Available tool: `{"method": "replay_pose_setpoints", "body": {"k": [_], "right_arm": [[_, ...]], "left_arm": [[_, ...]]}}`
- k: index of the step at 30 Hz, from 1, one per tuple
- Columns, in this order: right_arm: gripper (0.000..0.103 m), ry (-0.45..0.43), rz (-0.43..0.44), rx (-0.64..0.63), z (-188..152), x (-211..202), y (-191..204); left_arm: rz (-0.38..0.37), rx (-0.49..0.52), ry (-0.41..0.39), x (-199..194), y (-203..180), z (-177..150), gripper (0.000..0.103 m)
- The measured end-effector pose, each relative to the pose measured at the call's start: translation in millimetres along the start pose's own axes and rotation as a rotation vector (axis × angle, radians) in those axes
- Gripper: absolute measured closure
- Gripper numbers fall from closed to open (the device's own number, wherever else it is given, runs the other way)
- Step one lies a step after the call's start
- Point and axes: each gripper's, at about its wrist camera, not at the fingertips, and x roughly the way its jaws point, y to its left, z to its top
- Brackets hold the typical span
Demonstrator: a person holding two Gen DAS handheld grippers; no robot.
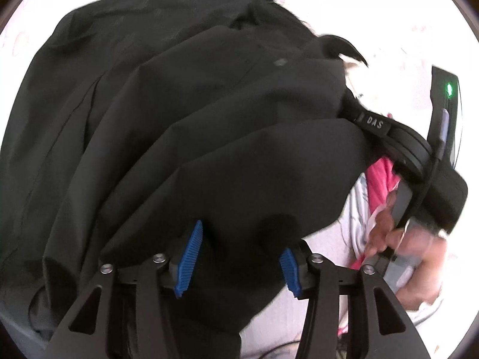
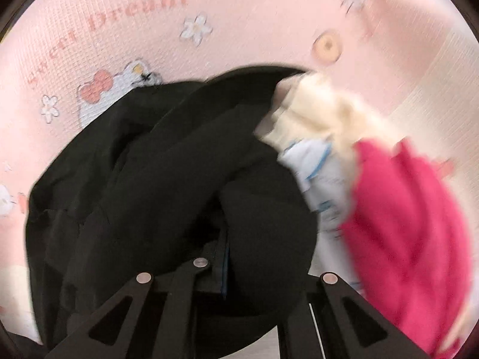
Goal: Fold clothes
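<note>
A black garment (image 1: 185, 113) fills the left wrist view and hangs in long folds. My left gripper (image 1: 239, 264) stands open; the cloth drapes between its blue pads (image 1: 190, 257) and covers the right finger's tip. The right gripper's body (image 1: 440, 137), with a green light on it, is at the right of that view in a hand (image 1: 398, 239), its fingers buried in the cloth. In the right wrist view, my right gripper (image 2: 239, 248) is shut on the black garment (image 2: 143, 185). The cloth hides its fingers except a blue sliver.
A pink bedsheet (image 2: 239, 30) with cartoon cats, flowers and the words "Sweet Dream" lies under everything. To the right is a pile of other clothes: a cream fleece piece (image 2: 323, 110), a white and blue printed cloth (image 2: 317, 167) and a magenta garment (image 2: 404, 215).
</note>
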Motion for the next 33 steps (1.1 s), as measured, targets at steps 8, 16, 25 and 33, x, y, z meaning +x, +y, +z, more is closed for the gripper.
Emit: {"method": "replay_pose_setpoints", "body": {"k": [8, 16, 25, 33], "right_arm": [[0.101, -0.104, -0.208, -0.118, 9.7, -49.6, -7.1], [0.101, -0.202, -0.31, -0.125, 26.9, -99.7, -26.4], [0.102, -0.293, -0.431, -0.059, 58.2, -161.9, -81.7], [0.101, -0.387, -0.399, -0.069, 60.7, -238.9, -78.1]], "left_arm": [[0.001, 0.175, -0.103, -51.3, -41.0, -19.2, 0.041], [-0.02, 0.241, -0.097, -74.2, -58.6, -26.3, 0.039], [-0.125, 0.307, -0.095, -96.7, -77.9, -48.8, 0.039], [-0.105, 0.408, -0.129, -105.6, -112.6, -59.7, 0.039]]}}
